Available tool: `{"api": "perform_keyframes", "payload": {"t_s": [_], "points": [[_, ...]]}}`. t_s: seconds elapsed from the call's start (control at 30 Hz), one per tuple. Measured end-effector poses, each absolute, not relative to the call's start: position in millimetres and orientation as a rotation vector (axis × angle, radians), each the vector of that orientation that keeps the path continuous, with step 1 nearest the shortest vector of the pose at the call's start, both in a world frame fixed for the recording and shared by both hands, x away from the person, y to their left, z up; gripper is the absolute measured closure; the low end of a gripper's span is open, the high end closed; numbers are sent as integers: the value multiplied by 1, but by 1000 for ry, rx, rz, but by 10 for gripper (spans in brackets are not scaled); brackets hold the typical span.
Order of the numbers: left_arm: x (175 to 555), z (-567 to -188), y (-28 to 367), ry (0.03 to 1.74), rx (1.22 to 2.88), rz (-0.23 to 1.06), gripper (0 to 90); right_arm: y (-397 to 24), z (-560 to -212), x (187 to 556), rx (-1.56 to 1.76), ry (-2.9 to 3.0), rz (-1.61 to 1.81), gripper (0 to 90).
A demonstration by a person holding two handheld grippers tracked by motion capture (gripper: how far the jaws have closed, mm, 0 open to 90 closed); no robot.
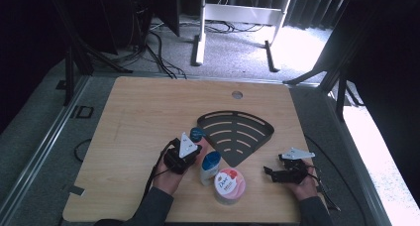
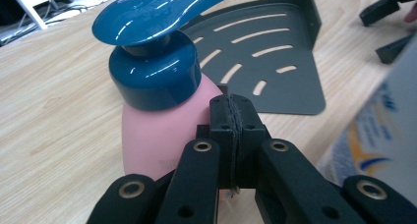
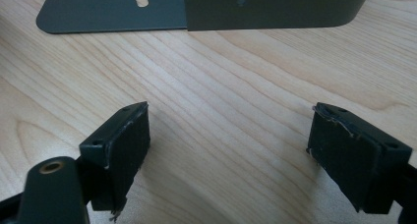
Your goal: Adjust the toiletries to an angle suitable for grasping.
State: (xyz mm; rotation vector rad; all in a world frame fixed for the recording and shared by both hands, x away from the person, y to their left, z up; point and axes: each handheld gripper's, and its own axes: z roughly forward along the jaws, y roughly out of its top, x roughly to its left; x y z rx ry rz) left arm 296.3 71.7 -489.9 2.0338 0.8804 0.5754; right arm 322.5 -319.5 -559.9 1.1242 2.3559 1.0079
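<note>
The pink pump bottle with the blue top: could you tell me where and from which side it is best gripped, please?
Probably across the pink body, just below the blue collar, coming in level from the person's side. The pump bottle stands upright, its spout overhangs the top, and the black rack lies behind.

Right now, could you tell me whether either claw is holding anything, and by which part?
Nothing is held. The left claw is shut on itself beside the pink pump bottle; the right claw is open over bare table.
</note>
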Motion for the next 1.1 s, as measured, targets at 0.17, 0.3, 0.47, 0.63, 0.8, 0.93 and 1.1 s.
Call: {"api": "perform_keyframes", "payload": {"t_s": [0.17,0.3,0.47,0.63,0.8,0.93,1.1], "points": [[304,-489,71,906,2029,585,893,-320,-560,323,1123,2356,1008,157],[310,-489,70,918,2025,595,893,-320,-560,323,1123,2356,1008,157],[318,-489,68,939,2035,624,893,-320,-560,323,1124,2356,1008,157],[325,-489,69,967,2016,635,893,-320,-560,323,1124,2356,1008,157],[330,-488,71,973,2019,639,893,-320,-560,323,1124,2355,1008,157],[335,-488,73,989,2016,641,893,-319,-560,322,1126,2356,1008,157],[341,-487,76,1011,2008,644,893,-319,-560,322,1126,2355,1009,157]]}}
